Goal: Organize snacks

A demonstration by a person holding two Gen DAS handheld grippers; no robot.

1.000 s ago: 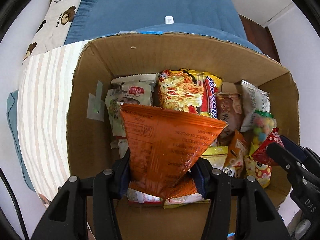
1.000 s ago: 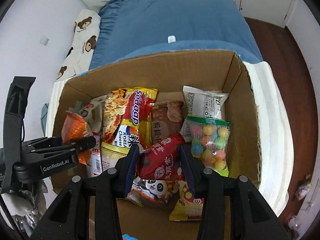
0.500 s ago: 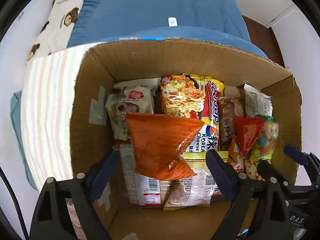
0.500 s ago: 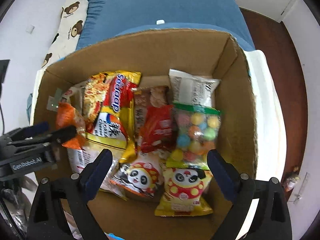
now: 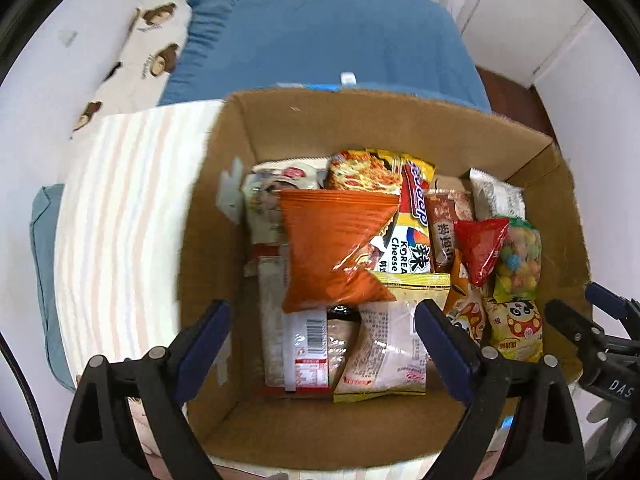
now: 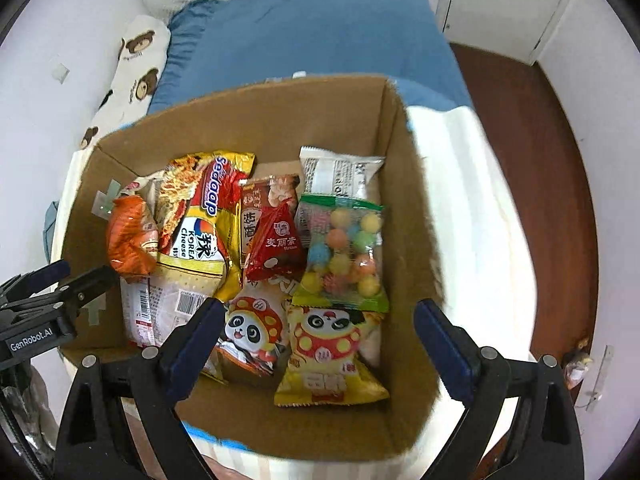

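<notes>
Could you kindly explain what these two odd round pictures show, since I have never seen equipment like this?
No robot arm here: a person holds a handheld two-finger gripper in each hand, and each gripper carries a fisheye camera looking down along its fingers, which is why the pictures bulge.

One picture comes from the left gripper, the other from the right gripper; each also glimpses the other at its edge.

Both look down into an open cardboard box resting on striped bedding, beside a blue blanket.

In the box lie snack packets, among them an orange bag, a red triangular packet, a bag of coloured candy balls and two panda packets.

Nothing is held: the right gripper stands open and the left gripper's jaws are opening, with nothing gripped in either.
</notes>
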